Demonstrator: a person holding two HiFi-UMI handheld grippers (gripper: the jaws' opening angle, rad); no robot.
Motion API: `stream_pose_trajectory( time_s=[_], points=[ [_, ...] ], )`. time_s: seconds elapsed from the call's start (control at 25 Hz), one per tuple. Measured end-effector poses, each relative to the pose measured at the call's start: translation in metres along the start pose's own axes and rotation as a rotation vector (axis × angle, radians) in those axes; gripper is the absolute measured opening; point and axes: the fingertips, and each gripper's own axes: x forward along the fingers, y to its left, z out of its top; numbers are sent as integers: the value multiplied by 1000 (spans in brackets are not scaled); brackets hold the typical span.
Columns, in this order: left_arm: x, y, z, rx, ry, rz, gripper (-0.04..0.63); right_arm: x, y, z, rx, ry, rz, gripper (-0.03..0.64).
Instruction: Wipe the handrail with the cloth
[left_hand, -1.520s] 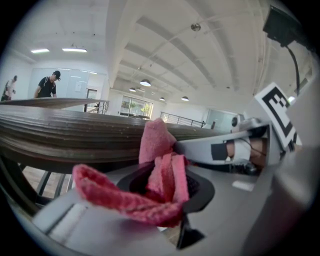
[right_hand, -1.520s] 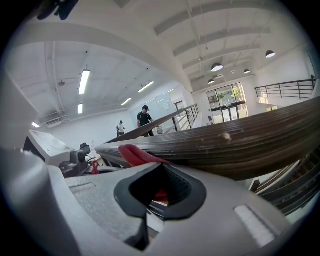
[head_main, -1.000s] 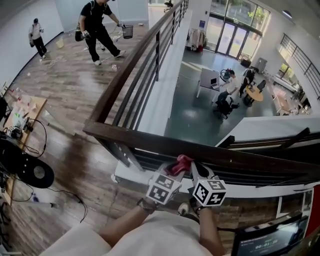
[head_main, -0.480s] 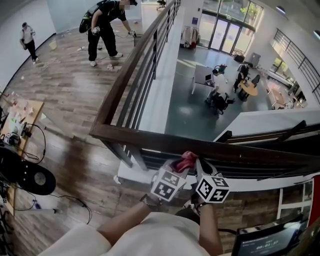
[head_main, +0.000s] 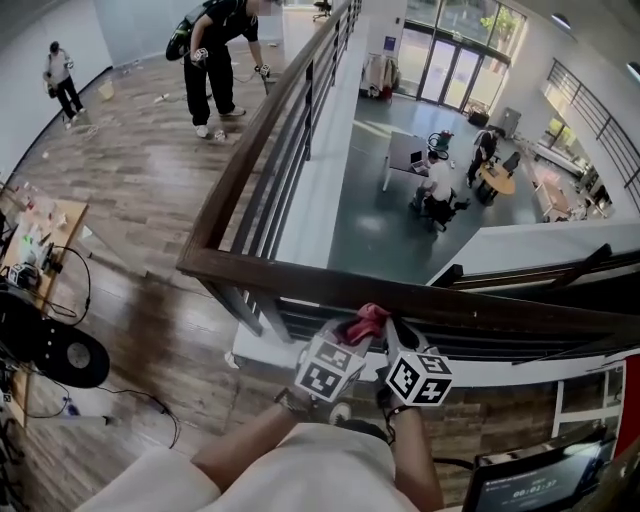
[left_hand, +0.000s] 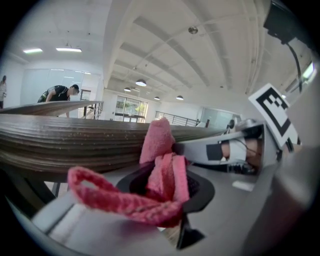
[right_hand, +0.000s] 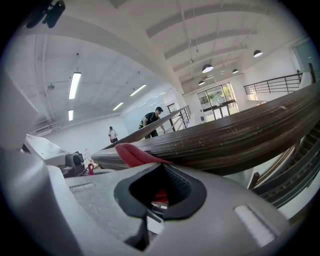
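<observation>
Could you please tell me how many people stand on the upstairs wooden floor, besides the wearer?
2: one person bends over beside the far handrail, a second person stands farther left near the wall. Others may be hidden.

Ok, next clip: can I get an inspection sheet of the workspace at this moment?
Surface: dark wooden handrail, corner section above an open lobby.
Job's things: red cloth bunched at the rail's near edge.
Clutter: littered desk and round black object at left.
Grippers: left tongs shut on the cloth; right tongs shut on it too, little cloth showing.
Cables: black leads across the floor at left.
Surroundings: two people on this floor; seated people below; monitor at lower right.
</observation>
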Motion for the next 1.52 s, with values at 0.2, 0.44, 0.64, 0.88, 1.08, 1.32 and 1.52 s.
stream_pose_trajectory(
  time_s=[0.2, 0.44, 0.64, 0.88, 1.08, 1.32, 1.52],
  points=[
    [-3, 4, -9, -20, 15, 36, 72, 3, 5, -9, -4, 29, 48, 3],
    [-1, 16, -9, -22, -6, 126, 72, 10, 9, -8, -36, 33, 112, 3],
    [-3, 22, -16, -44, -7, 183, 72, 15, 14, -13, -70, 36, 153, 3],
    [-2, 22, -21, -65, -24, 193, 72, 16, 13, -19, -96, 43, 166, 3],
    [1, 20, -17, -53, -21, 154, 72, 16, 10, -16, -78, 7, 128, 3],
    [1, 22, -19, -45, -19, 134, 72, 16, 11, -16, -73, -3, 97, 3],
    [0, 20, -20, -43, -17, 102, 71, 14, 11, -17, -59, -12, 69, 3]
  ],
)
